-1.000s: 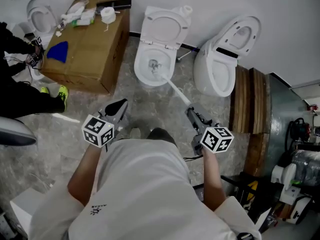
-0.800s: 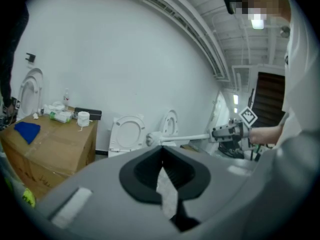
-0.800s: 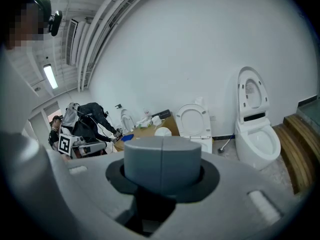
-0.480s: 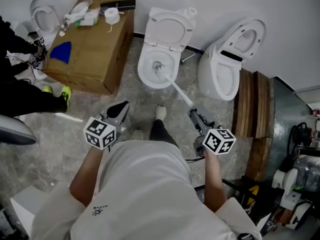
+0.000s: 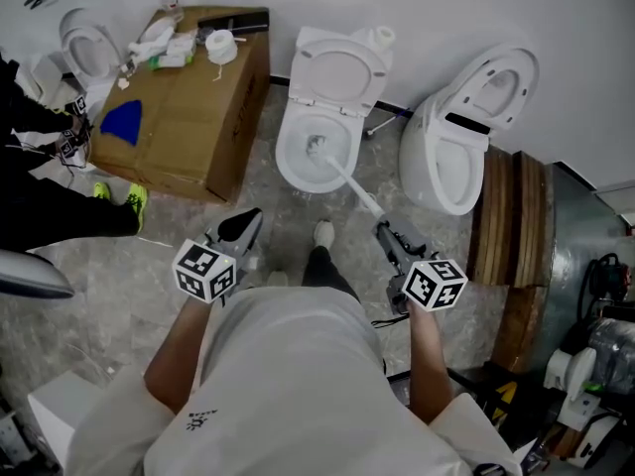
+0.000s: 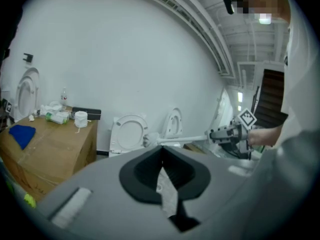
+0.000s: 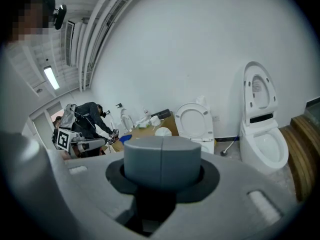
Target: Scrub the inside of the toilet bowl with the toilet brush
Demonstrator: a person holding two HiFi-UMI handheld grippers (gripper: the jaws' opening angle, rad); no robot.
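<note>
Right gripper [image 5: 382,230]: my jaws are clamped on the handle of the one toilet brush [image 5: 349,184]. The brush slants up from the jaws, and its head sits inside the bowl of the middle toilet [image 5: 283,157], clear of the rim.

Left gripper [image 5: 248,218]: jaws closed together, nothing between them, held low over open floor [image 5: 288,216] in front of the bowl.

Toilets counted: three. The second [image 5: 446,167] stands near on the right, and the third [image 5: 84,38] is far left by the wall.

One cardboard box [image 5: 184,117] sits just left of the middle toilet, leaving a narrow strip of floor between them. Wooden planks [image 5: 501,216] bound the right side.
</note>
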